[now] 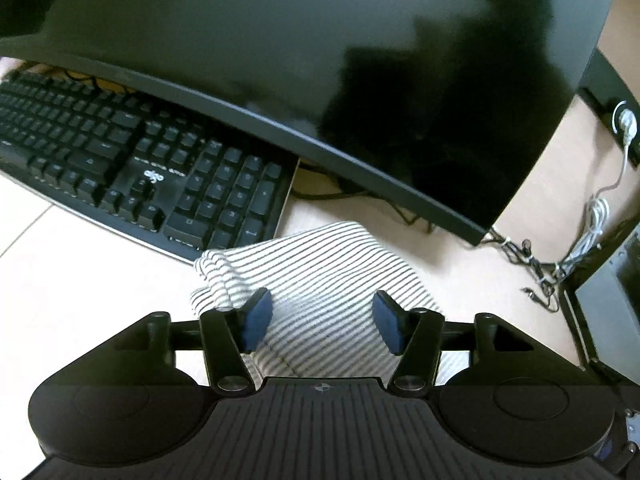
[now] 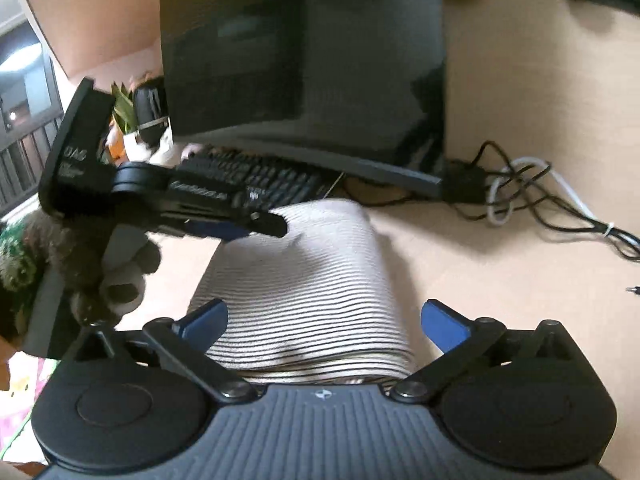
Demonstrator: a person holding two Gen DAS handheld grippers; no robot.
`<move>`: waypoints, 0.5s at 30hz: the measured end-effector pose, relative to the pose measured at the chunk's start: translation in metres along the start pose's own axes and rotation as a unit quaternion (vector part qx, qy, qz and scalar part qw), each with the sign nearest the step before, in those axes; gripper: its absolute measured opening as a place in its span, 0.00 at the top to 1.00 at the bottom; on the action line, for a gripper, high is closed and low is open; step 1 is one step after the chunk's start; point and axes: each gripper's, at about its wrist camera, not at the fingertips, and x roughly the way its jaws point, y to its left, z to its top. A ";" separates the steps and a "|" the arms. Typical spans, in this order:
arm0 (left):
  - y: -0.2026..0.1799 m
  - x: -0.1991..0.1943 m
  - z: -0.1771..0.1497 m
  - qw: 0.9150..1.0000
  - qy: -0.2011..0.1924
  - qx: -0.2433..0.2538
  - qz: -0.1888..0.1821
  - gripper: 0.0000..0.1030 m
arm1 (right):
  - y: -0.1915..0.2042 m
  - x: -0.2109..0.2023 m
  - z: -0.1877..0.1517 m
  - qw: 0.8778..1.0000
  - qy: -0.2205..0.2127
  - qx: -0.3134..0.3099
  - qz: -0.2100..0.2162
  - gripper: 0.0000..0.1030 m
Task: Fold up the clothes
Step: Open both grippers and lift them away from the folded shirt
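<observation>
Both your grippers are spread wide, holding nothing: right gripper (image 2: 324, 326) over the near end of the striped shirt (image 2: 304, 288), left gripper (image 1: 322, 320) at its far corner. The shirt's already bundled on the desk (image 2: 500, 264), just short of the keyboard (image 1: 132, 172). I'd press the fold flat and keep off the cables (image 2: 520, 196) beyond it.

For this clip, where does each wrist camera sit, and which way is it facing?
Left wrist: on the left gripper, looking forward and down over its open blue fingers at the striped garment, keyboard and monitor.
Right wrist: on the right gripper, facing the same garment; the left gripper shows at left.
Shared: garment, keyboard, monitor, desk, cables.
</observation>
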 end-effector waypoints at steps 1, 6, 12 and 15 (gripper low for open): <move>-0.004 -0.007 -0.003 1.000 -0.005 -0.001 0.006 0.34 | -0.003 -0.005 -0.001 1.000 -0.004 0.002 0.003 0.00; -0.033 -0.053 -0.036 0.997 -0.037 -0.019 0.063 0.10 | -0.016 -0.031 -0.007 0.999 -0.024 -0.006 0.028 0.00; -0.089 -0.117 -0.121 0.983 -0.099 -0.023 0.154 0.00 | -0.024 -0.074 -0.023 0.998 -0.037 -0.047 0.035 0.00; -0.114 -0.129 -0.155 0.973 -0.132 -0.027 0.188 0.00 | -0.034 -0.090 -0.035 0.998 -0.045 -0.029 0.043 0.00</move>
